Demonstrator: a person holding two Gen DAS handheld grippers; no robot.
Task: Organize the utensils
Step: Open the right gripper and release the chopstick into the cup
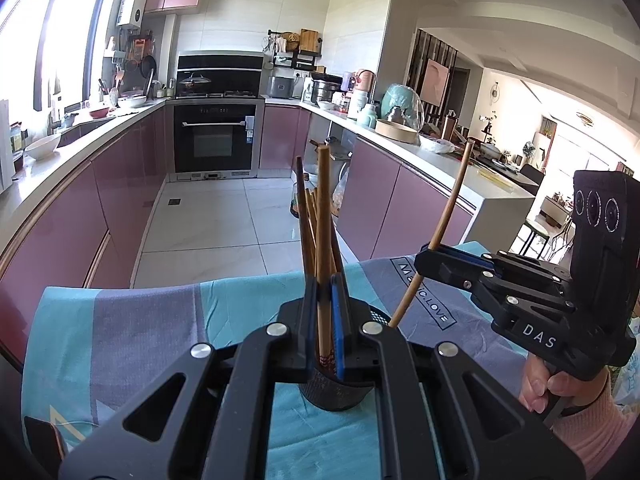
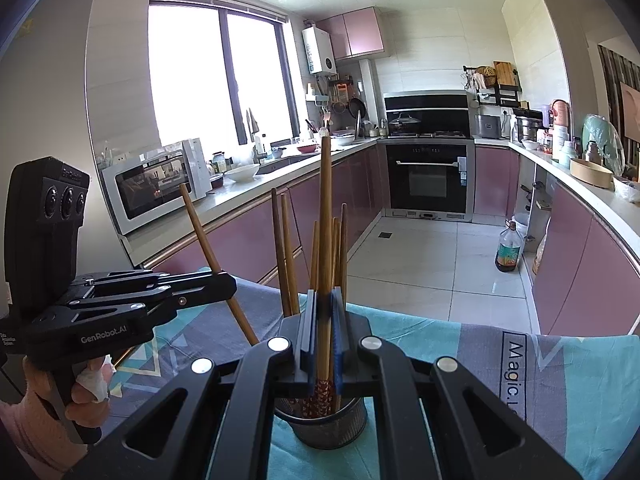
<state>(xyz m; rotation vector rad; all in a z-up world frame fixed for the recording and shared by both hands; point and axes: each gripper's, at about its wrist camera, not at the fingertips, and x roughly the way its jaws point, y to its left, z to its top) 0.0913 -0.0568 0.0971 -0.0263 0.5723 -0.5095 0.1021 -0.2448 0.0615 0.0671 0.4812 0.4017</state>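
Note:
A dark mesh utensil cup [image 1: 334,394] [image 2: 332,428] stands on the teal and grey tablecloth [image 1: 140,320] with several wooden chopsticks [image 2: 286,260] upright in it. My left gripper [image 1: 324,284] is shut on one chopstick [image 1: 323,200] whose patterned lower end sits in the cup. My right gripper [image 2: 325,296] is shut on another chopstick [image 2: 326,208], which also reaches down into the cup. From each wrist the other gripper shows off to the side, the right gripper [image 1: 424,258] and the left gripper [image 2: 230,280], with its chopstick leaning toward the cup.
The table's far edge drops to a tiled floor between pink kitchen cabinets. An oven [image 1: 214,136] stands at the back. A microwave [image 2: 156,184] and a white bowl [image 2: 242,172] sit on the left counter. An oil bottle [image 2: 509,248] stands on the floor at right.

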